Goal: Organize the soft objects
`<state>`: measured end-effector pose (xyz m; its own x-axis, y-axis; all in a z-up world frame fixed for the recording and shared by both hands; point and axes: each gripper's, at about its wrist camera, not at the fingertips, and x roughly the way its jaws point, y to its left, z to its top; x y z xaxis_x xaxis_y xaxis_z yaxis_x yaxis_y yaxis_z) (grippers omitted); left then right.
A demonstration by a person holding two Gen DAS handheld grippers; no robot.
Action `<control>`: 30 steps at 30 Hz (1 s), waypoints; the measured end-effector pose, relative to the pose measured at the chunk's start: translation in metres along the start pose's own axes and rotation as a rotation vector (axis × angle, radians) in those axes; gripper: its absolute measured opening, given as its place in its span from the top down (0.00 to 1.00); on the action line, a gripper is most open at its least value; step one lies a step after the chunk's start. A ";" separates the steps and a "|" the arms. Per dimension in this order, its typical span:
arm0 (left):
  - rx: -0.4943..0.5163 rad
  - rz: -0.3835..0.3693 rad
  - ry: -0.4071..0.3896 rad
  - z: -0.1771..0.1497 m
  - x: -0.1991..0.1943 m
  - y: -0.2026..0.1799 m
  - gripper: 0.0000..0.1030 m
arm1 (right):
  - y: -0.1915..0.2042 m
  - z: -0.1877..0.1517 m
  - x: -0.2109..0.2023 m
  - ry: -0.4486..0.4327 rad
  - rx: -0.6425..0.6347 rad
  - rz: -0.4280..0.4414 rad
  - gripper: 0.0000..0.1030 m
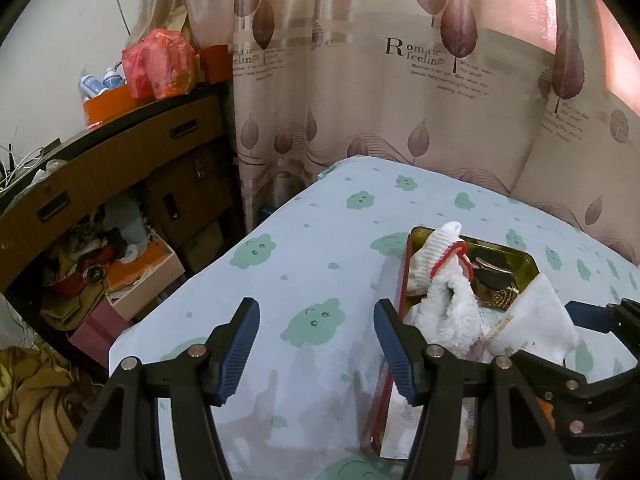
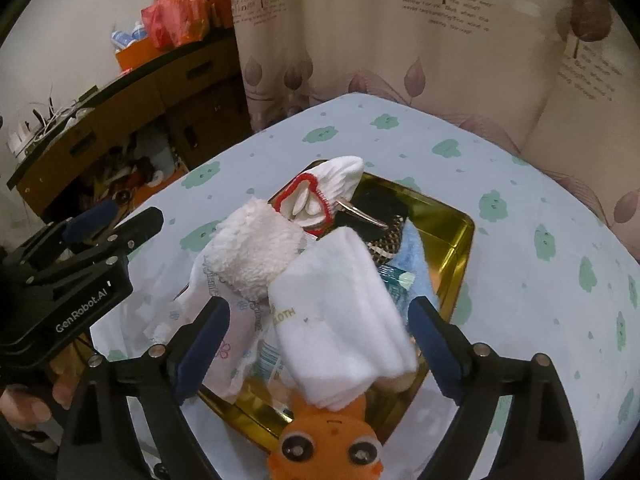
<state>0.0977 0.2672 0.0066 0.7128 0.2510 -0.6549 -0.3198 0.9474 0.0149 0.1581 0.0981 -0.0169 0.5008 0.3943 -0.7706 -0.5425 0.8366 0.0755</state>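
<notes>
From my left wrist camera, I see the left gripper [image 1: 316, 344] spread wide and holding nothing, hovering over the cloud-print bedsheet [image 1: 304, 248] just left of the gold tin tray [image 1: 516, 250]. In the tray a fluffy white sock [image 1: 448, 312] lies beside a red-trimmed white sock [image 1: 440, 244], with a folded white cloth [image 1: 536, 320] at the tray's right side. The right gripper's blue pad [image 1: 588, 314] shows just beyond that cloth.

From my right wrist camera, the right gripper [image 2: 316, 340] is released, its jaws standing either side of the folded white cloth [image 2: 344, 312] without pinching it. The cloth lies on the heap in the tray [image 2: 460, 236], touching the fluffy sock [image 2: 256, 252]; the red-trimmed sock [image 2: 320, 192] sits at the tray's far end. An orange plush toy [image 2: 324, 448] rests at the tray's near edge. The left gripper [image 2: 108, 220] hangs left of the tray.
</notes>
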 end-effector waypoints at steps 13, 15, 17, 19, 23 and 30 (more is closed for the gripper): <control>0.015 0.002 -0.001 -0.001 -0.006 -0.010 0.41 | 0.001 -0.034 -0.055 -0.192 0.116 -0.087 0.03; 0.025 -0.003 -0.008 -0.001 -0.010 -0.015 0.41 | 0.001 -0.042 -0.061 -0.210 0.140 -0.078 0.02; 0.031 -0.010 -0.010 -0.002 -0.012 -0.018 0.41 | 0.002 -0.048 -0.065 -0.217 0.164 -0.084 0.02; 0.036 -0.021 -0.012 -0.004 -0.016 -0.021 0.41 | 0.003 -0.053 -0.069 -0.234 0.170 -0.104 0.02; 0.056 -0.034 -0.025 -0.005 -0.024 -0.030 0.41 | 0.007 -0.067 -0.077 -0.253 0.180 -0.165 0.02; 0.108 -0.061 -0.036 -0.009 -0.035 -0.045 0.41 | 0.007 -0.083 -0.077 -0.234 0.201 -0.197 0.02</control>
<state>0.0815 0.2135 0.0221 0.7512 0.1973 -0.6299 -0.2077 0.9765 0.0581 0.0598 0.0417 -0.0094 0.7361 0.2745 -0.6187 -0.2880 0.9542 0.0808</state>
